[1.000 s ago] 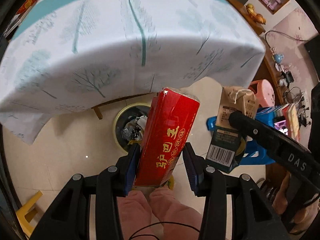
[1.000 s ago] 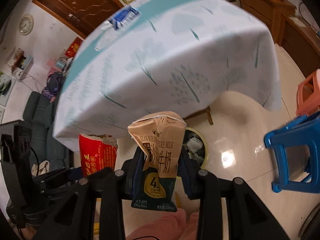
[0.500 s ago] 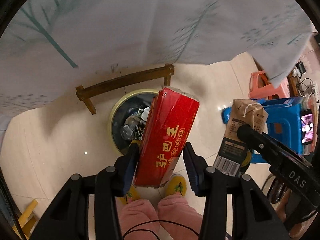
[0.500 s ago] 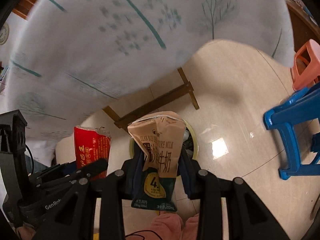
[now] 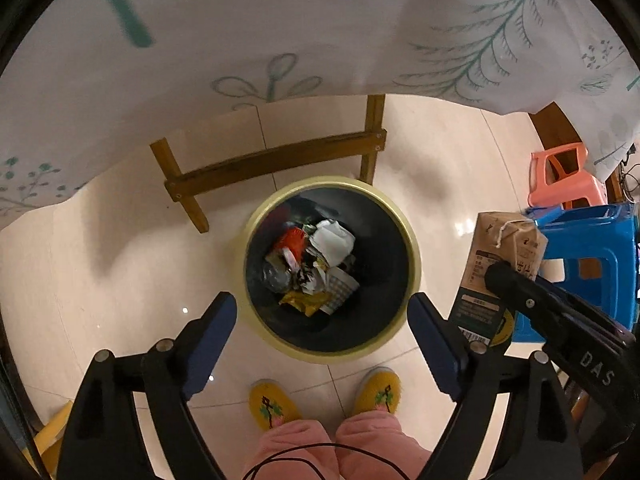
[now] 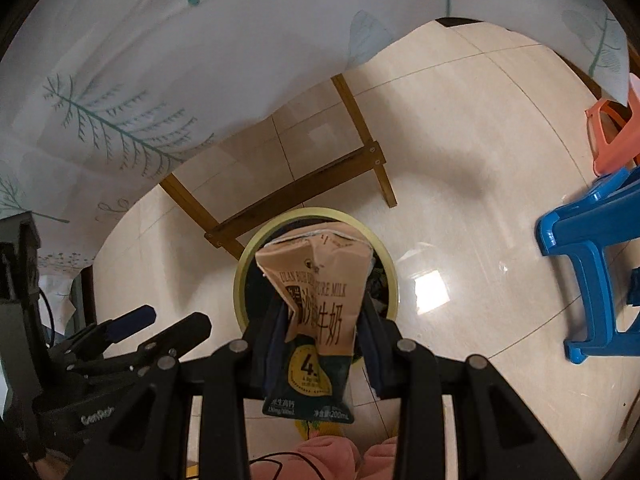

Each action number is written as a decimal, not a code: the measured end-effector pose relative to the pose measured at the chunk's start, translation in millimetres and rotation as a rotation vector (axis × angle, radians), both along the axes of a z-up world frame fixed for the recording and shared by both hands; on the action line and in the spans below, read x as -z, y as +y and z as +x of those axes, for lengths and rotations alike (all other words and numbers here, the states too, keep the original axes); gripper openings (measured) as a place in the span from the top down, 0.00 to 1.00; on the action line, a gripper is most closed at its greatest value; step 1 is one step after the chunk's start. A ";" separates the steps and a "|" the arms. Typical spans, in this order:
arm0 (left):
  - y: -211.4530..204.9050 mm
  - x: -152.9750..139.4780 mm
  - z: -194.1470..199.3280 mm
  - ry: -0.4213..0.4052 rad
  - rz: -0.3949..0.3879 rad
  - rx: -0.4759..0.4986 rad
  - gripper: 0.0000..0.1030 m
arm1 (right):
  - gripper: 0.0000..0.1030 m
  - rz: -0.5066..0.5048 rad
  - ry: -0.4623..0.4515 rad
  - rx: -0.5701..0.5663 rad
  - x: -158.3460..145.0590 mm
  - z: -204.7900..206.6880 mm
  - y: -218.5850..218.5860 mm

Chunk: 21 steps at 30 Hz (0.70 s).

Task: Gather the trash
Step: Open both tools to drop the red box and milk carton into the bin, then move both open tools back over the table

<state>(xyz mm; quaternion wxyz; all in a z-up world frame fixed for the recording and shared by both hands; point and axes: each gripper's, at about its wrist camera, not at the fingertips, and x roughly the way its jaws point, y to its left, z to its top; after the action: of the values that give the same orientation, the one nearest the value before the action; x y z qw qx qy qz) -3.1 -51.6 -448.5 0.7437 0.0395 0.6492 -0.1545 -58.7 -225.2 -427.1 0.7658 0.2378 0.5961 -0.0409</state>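
Observation:
A round trash bin [image 5: 412, 256] with a pale yellow rim and black liner stands on the tile floor, holding several wrappers and papers. My left gripper [image 5: 322, 320] is open and empty right above the bin's near rim. My right gripper [image 6: 320, 328] is shut on a brown and dark green milk carton [image 6: 316, 320], held upright above the bin [image 6: 240, 276]. The carton [image 5: 496, 268] also shows in the left wrist view, to the right of the bin. The left gripper [image 6: 160, 324] shows at the lower left of the right wrist view.
A table with a white leaf-print cloth [image 5: 280, 32] hangs over the far side; its wooden leg frame [image 5: 276, 164] stands just behind the bin. A blue stool [image 5: 592, 256] and an orange stool [image 5: 560, 176] stand to the right. Yellow slippers [image 5: 272, 404] are below.
The left gripper has opened and the red packet it held is gone from its jaws. Both grippers have moved lower over the bin. The right gripper still holds the milk carton.

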 end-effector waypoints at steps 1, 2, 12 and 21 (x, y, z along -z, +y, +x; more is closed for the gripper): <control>3.5 -3.0 -2.0 -0.017 0.002 -0.008 0.16 | 0.66 0.001 0.001 -0.004 0.8 1.2 1.7; 6.2 -4.1 -1.0 -0.027 0.004 -0.017 0.16 | 0.66 -0.002 0.002 -0.011 1.7 2.6 5.0; 52.2 -18.8 -9.2 -0.117 0.035 -0.160 0.03 | 0.64 0.006 -0.012 -0.084 5.1 23.6 35.2; 73.9 -46.6 -14.8 -0.151 0.037 -0.229 0.03 | 0.48 -0.023 -0.055 -0.100 -17.1 25.0 48.2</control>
<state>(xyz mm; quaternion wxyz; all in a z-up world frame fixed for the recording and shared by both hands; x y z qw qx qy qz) -17.9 22.4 -401.9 0.8022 -0.0096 0.5945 -0.0533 -33.7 -177.0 -410.0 0.7856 0.2001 0.5854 -0.0026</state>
